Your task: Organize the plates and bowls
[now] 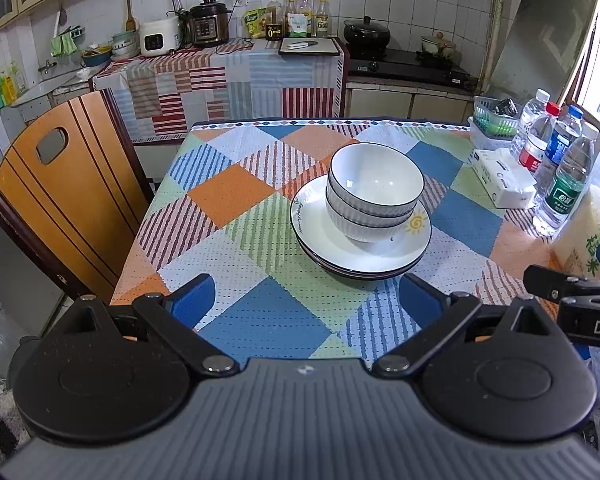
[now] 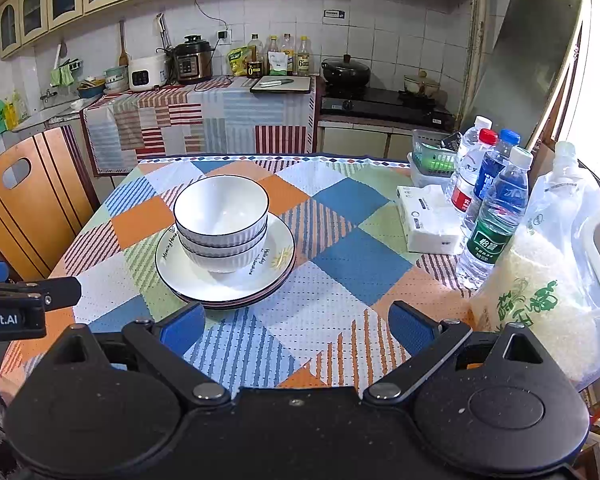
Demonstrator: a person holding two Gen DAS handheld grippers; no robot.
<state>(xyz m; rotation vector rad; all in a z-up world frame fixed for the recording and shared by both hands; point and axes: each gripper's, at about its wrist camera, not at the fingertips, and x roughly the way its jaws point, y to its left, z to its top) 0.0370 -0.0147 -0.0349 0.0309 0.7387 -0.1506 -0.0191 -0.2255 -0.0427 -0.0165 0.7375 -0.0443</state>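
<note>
Bowls [image 1: 374, 190] nested three high, sitting on plates [image 1: 360, 256], stack just right of centre in left wrist view, left of centre in right wrist view [image 2: 222, 224], on checked cloth of desk [image 1: 228, 192]. Plates [image 2: 220, 284] look like three or so stacked, count not certain from edge lines. Left gripper [image 1: 306, 300] at bottom of frame, fingers [image 1: 192, 300] spread wide, nothing between, cloth visible in gap. Right gripper [image 2: 296, 328] same: fingers [image 2: 182, 328] wide apart, empty, well short of stack. Each gripper's tip visible at edge of the other's view, so side by side, both angled down at desk. Judged step: sorting done or nearly so, everything already in one pile, both grippers clear of it. Alternatively a starting pose before unstacking; can't settle from these frames. If more needed: likely moving whole pile or lifting bowls off. Calls for grip on bowl rim from above or plate edge from side, both grippers on opposite plate edges for a full lift. Risk: bowls tall and unsecured, may slide on glazed plate if tilted. Bottles [image 2: 496, 216], tissue pack [image 2: 428, 220] and rice bag [image 2: 540, 304] crowd right side, so little room there.
</note>
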